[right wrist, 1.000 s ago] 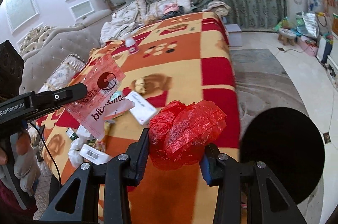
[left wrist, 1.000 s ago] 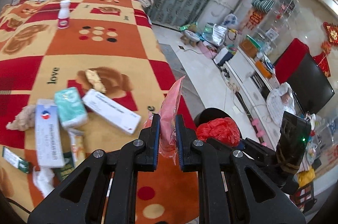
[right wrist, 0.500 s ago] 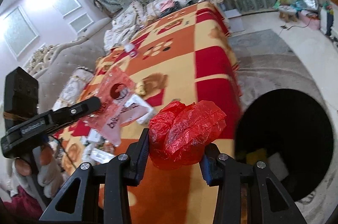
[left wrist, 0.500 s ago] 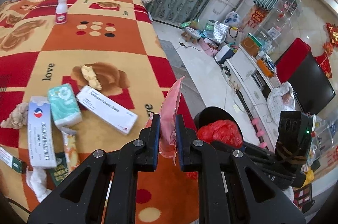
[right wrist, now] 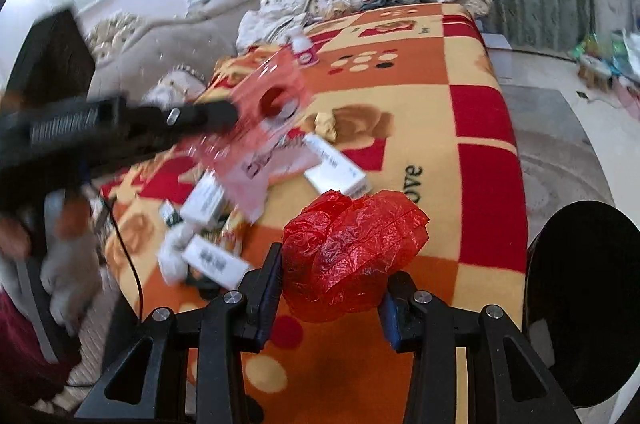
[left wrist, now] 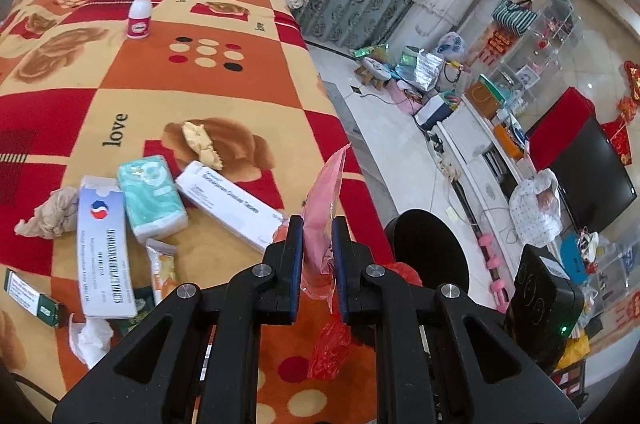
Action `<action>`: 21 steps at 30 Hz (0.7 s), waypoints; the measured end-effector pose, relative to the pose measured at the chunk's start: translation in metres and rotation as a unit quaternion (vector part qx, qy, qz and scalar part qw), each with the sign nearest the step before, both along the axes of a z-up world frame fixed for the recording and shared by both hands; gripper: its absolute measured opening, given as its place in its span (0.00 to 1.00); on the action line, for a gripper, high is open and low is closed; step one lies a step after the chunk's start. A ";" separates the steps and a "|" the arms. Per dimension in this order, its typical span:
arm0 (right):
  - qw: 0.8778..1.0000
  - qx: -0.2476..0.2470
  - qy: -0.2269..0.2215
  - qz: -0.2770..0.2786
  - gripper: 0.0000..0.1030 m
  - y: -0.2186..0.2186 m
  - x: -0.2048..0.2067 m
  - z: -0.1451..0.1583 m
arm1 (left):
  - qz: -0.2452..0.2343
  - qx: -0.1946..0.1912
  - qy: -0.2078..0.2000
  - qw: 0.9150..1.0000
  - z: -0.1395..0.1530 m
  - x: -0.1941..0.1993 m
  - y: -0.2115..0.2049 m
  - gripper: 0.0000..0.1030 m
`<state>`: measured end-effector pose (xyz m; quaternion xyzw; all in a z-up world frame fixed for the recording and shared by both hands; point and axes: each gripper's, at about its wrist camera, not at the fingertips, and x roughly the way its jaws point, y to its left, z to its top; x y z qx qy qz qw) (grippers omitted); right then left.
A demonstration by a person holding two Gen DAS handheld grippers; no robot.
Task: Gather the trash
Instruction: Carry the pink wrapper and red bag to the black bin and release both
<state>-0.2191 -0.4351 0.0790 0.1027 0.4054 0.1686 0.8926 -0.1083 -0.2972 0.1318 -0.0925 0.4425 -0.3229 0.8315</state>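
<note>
Above the blanket's [left wrist: 248, 95] right edge, the left gripper [left wrist: 317, 248] pinches a pink wrapper [left wrist: 326, 191] and the right gripper [right wrist: 332, 284] clamps a crumpled red bag [right wrist: 356, 248] beside the black bin [right wrist: 580, 296]

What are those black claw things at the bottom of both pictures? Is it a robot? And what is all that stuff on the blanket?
No robot: a person holds two black pinching tools, each with a camera looking along its fingers, so each picture comes from one tool.

The left gripper pinches a pink see-through plastic wrapper. The right gripper squeezes a crumpled red plastic bag.

On the orange and red patterned blanket lie white medicine boxes, a mint-green tissue pack, crumpled tissues and a small white bottle with a pink label.

The round black bin beside the blanket is probably where the trash goes.
</note>
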 end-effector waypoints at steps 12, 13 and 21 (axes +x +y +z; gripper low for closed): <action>0.993 -0.030 0.000 -0.112 0.39 -0.102 -0.020 0.013 | -0.090 -0.019 0.023 0.995 -0.004 -0.021 -0.100 0.11; 0.991 -0.037 0.004 -0.128 0.39 -0.115 -0.021 0.013 | -0.098 -0.020 0.026 0.995 -0.005 -0.023 -0.111 0.11; 0.972 -0.060 0.041 -0.222 0.55 -0.186 -0.026 -0.004 | -0.131 -0.029 0.053 0.989 -0.026 -0.033 -0.171 0.18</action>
